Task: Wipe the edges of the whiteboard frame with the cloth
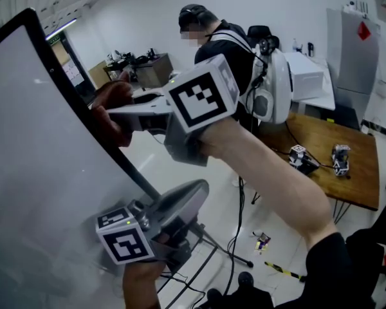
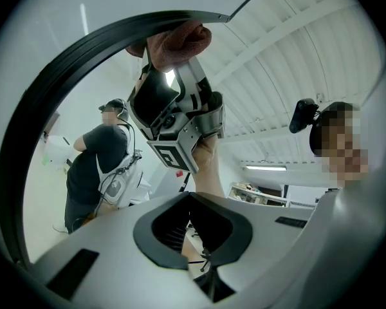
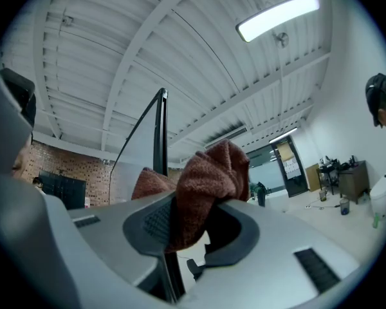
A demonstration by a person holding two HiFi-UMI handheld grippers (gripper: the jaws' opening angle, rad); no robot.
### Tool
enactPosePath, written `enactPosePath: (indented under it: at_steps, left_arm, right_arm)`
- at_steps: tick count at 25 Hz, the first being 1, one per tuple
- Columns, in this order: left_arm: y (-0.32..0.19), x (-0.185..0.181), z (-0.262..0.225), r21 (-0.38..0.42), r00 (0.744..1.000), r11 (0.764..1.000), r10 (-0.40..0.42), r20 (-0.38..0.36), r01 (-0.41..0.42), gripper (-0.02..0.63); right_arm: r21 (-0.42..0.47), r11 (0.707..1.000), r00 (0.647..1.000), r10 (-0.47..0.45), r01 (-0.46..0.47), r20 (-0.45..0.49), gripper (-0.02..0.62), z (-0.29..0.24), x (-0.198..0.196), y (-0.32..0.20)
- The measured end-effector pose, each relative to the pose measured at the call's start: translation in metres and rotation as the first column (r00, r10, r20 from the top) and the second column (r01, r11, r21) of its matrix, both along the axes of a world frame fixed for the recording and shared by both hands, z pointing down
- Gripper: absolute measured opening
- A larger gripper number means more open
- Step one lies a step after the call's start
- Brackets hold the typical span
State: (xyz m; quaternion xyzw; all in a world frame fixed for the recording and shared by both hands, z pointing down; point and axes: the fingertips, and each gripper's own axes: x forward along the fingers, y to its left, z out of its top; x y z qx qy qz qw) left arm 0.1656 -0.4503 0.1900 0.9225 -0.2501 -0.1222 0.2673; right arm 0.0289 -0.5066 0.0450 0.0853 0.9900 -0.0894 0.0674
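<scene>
The cloth [image 1: 111, 105] is a rust-brown terry rag, bunched into a wad and pressed against the right-hand edge of the whiteboard frame [image 1: 132, 169], on the upper stretch of that edge. Left of it lies the pale whiteboard [image 1: 32, 172], tilted in the head view, with the black frame running down its right side.

The right gripper [image 1: 119, 116] has its fingers pinched on the cloth. In its own view, a thick fold stands up out of the jaws and the dark frame bar rises just behind it. The left gripper [image 1: 192, 192] hangs lower, near the bottom of the same edge. Its jaws are drawn together with nothing between them, and I cannot tell whether it touches the frame.

The cloth looks light, soft and limp, so it should squash easily and drag rather than slide. It is best gripped through the middle of a fold, as it is now, with enough wad left proud of the fingertips to wrap the narrow bar. The frame looks stiff and smooth. The board seems to stand on a thin-legged stand, so a hard push could rock it — steady, modest pressure along the edge seems wise.

Further right, a person [image 1: 225, 50] stands in the background, and a wooden table [image 1: 347, 172] sits by the far wall.
</scene>
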Motion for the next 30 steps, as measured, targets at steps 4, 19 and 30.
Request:
enactPosePath:
  at_steps: [4,19,30]
  left_arm:
    - [0.0,0.0,0.0,0.002,1.0,1.0,0.002,0.0,-0.002,-0.012]
    - [-0.006,-0.004,0.015,-0.037,1.0,0.999,-0.007,-0.013,0.006,-0.012]
    - [-0.006,-0.007,0.034,-0.089,0.999,0.996,-0.013,-0.033,0.01,-0.012]
  right_arm:
    - [-0.001,1.0,1.0,0.004,-0.004,-0.017,0.11,0.01,-0.001,0.0]
    - [-0.005,1.0,0.998,-0.023,0.023,-0.056,0.11,0.05,-0.006,-0.002]
    - [-0.03,0.998,0.996,-0.048,0.046,-0.07,0.11,0.079,-0.008,0.0]
